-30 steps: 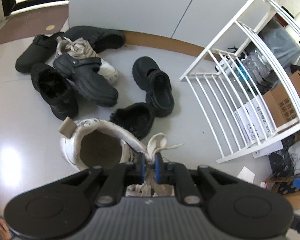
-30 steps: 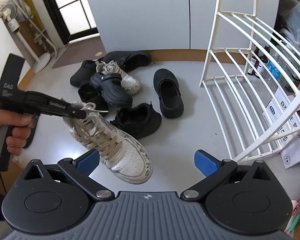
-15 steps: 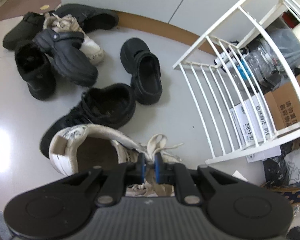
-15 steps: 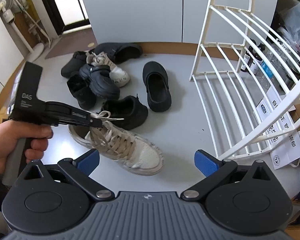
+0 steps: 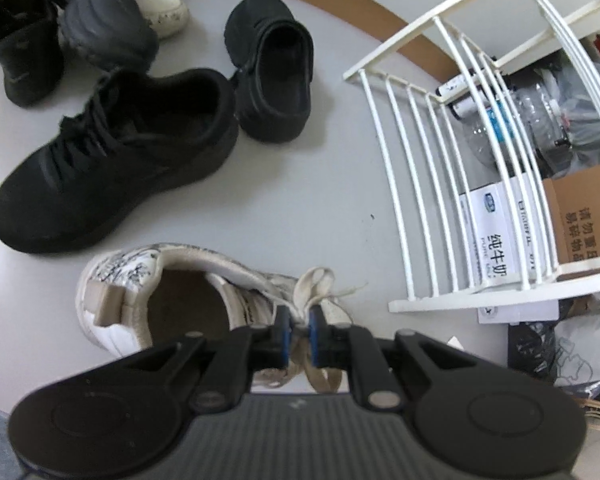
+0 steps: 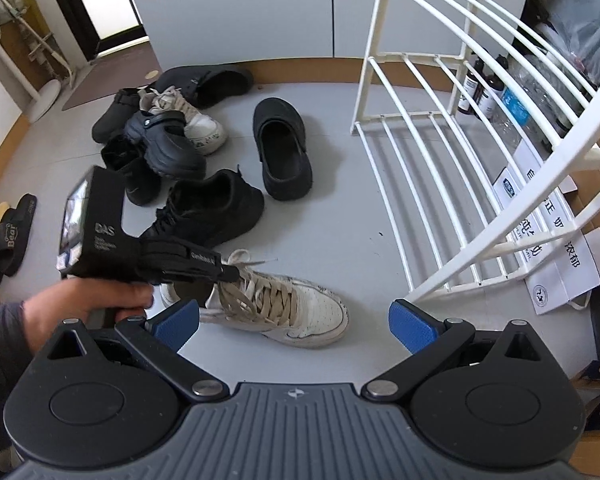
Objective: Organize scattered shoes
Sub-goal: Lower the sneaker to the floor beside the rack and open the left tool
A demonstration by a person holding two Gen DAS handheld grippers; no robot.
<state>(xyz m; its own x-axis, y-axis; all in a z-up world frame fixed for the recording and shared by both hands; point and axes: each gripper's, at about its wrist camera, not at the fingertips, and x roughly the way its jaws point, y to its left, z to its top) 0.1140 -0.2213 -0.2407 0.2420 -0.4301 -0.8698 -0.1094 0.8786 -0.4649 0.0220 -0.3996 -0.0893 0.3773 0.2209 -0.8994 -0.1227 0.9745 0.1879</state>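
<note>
- White sneaker lay flat on its sole on the grey floor, long axis running left to right in the right wrist view, toe toward the white rack, heel toward the hand.
- Left gripper was clamped on the sneaker's laces at the tongue; the right gripper hung above with its jaws wide apart, holding nothing.
- Black lace-up sneaker sat just behind the white one, and a black clog stood beyond it.
- The rack's shelves carried no shoes.
- Farther back was a pile: a second white sneaker, a black clog lying over it, and three more dark shoes, eight shoes altogether.
- One pair of sandals lay at far left.
</note>
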